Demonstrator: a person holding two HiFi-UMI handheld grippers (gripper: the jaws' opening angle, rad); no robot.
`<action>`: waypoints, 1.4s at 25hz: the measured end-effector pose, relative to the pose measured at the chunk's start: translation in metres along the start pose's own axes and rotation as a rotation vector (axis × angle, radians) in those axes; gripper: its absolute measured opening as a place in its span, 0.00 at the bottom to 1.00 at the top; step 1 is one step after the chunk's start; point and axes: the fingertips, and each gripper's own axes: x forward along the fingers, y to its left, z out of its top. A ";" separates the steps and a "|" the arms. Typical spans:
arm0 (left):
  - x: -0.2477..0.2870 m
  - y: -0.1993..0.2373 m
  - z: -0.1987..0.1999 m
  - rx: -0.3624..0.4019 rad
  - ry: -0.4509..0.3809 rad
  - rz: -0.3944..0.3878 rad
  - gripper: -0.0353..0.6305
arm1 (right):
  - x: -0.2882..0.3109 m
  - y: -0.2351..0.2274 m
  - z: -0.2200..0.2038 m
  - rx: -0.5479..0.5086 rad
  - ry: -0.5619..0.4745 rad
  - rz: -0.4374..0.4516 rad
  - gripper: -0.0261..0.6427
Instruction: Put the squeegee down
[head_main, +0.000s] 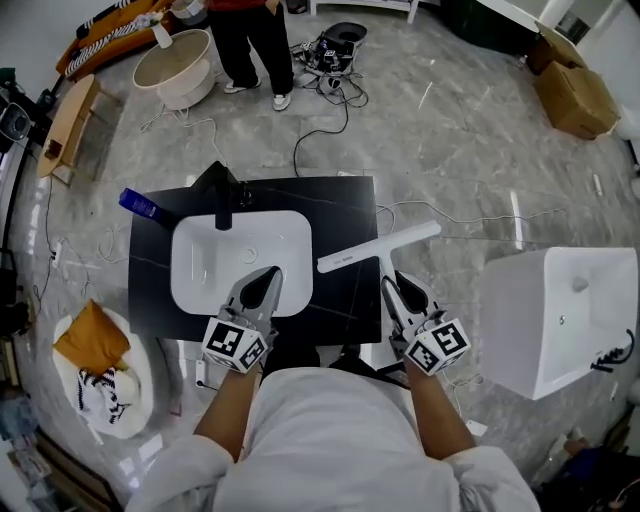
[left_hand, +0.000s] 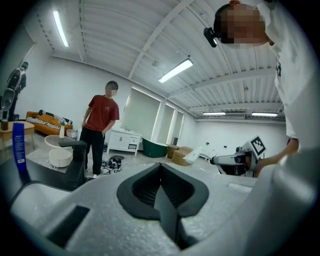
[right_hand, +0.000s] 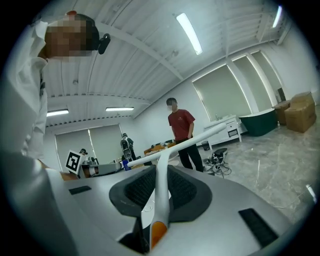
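right gripper (right_hand: 160, 172) clamped on the white handle of the squeegee (head_main: 378, 246); the blade lies crosswise over the right part of the black counter (head_main: 340, 200), with one end past the counter's right edge. whether the blade touches the counter cannot be told. left gripper (left_hand: 161, 172), jaws together with nothing between them, sits over the near rim of the white sink (head_main: 190, 290). behind the sink stand a black faucet (head_main: 222, 195) and a blue bottle (head_main: 140, 203). to the right, apart from the counter, a second white basin (head_main: 560, 310). on the grey marbled floor (head_main: 450, 120): a tangle of cables (head_main: 330, 75), a round tub (head_main: 175, 65), cardboard boxes (head_main: 575, 95). a second person in a red shirt (right_hand: 182, 130) stands beyond the counter, cut off at the head view's top edge. the room has white walls and strip lights.
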 end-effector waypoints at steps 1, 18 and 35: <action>0.002 0.008 -0.002 -0.009 0.006 -0.010 0.07 | 0.008 0.000 -0.002 0.009 0.007 -0.014 0.16; 0.027 0.098 -0.044 -0.097 0.112 -0.100 0.07 | 0.105 -0.006 -0.066 0.190 0.183 -0.232 0.14; 0.052 0.091 -0.085 -0.029 0.196 -0.108 0.07 | 0.139 -0.046 -0.125 0.233 0.292 -0.287 0.14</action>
